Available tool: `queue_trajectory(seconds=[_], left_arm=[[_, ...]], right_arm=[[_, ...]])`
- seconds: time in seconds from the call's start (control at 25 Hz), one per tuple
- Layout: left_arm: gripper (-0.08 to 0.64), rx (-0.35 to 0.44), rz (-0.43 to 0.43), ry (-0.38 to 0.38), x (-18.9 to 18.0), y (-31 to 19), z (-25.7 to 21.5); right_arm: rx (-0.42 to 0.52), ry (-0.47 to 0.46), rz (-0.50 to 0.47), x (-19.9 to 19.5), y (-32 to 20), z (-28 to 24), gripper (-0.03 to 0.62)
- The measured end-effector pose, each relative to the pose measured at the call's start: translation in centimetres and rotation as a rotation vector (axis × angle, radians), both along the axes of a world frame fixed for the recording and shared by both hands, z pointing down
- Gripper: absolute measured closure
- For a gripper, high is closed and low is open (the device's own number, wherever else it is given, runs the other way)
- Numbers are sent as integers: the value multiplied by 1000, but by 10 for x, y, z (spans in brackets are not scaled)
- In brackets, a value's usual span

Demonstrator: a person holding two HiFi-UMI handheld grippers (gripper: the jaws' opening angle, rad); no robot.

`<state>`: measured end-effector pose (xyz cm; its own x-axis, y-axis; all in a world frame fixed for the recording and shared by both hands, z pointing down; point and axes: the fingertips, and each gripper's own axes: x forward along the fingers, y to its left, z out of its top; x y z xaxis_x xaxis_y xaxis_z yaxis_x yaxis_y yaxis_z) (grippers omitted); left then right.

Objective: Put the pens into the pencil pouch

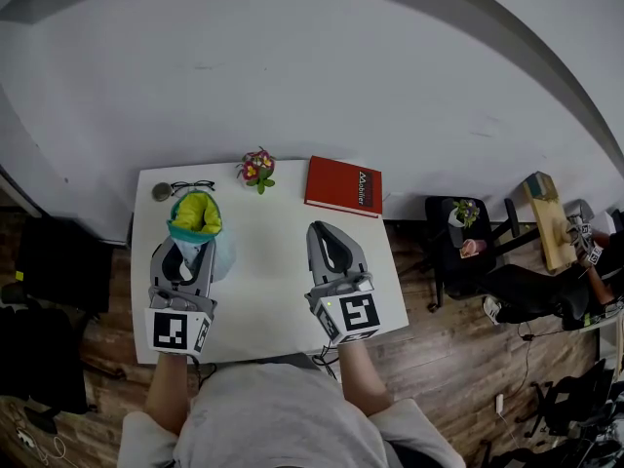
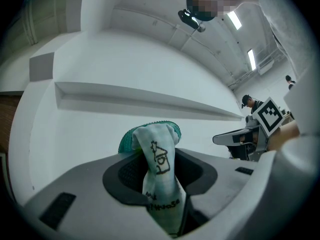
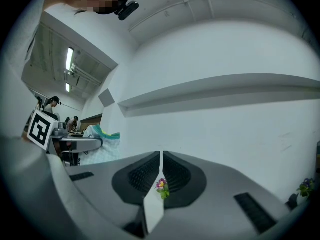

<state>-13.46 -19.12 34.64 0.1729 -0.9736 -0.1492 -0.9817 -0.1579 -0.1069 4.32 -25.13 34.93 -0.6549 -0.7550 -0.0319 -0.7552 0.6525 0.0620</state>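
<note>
The pencil pouch (image 1: 196,217) at the left of the head view is pale mint with a teal rim, yellow-green lining and a black house doodle. Upper centre, the book (image 1: 342,186) is red on the white table (image 1: 273,261), beside pink-and-yellow flowers (image 1: 256,169).

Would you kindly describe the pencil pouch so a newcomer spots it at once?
At the left side of the white table, beside the black glasses, is the pouch. It is the only soft cloth thing: pale, teal-rimmed, yellow-green inside, pinched by the left gripper.

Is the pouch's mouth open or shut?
Open: the teal-rimmed white fabric pouch shows its yellow-green lining from above; left gripper pinches its edge.
</note>
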Motion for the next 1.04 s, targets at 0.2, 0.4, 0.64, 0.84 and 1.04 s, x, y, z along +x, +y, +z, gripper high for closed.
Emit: queue_trajectory(seconds=[0.2,0.4,0.64,0.84,1.04], left_arm=[[394,-3,-3,6,1,0,1],[394,2,-5,2,1,0,0],[394,4,-8,2,0,0,-1],[394,4,-7,8,-1,0,1],[394,5,-3,9,-1,1,-2]], right_arm=[[17,-25,11,2,-3,-1,552],[25,-41,11,1,-4,-6,552],[31,-52,7,0,-3,-10,552],[24,-52,8,-1,-3,-9,554],[17,-40,4,-2,-1,-10,552]])
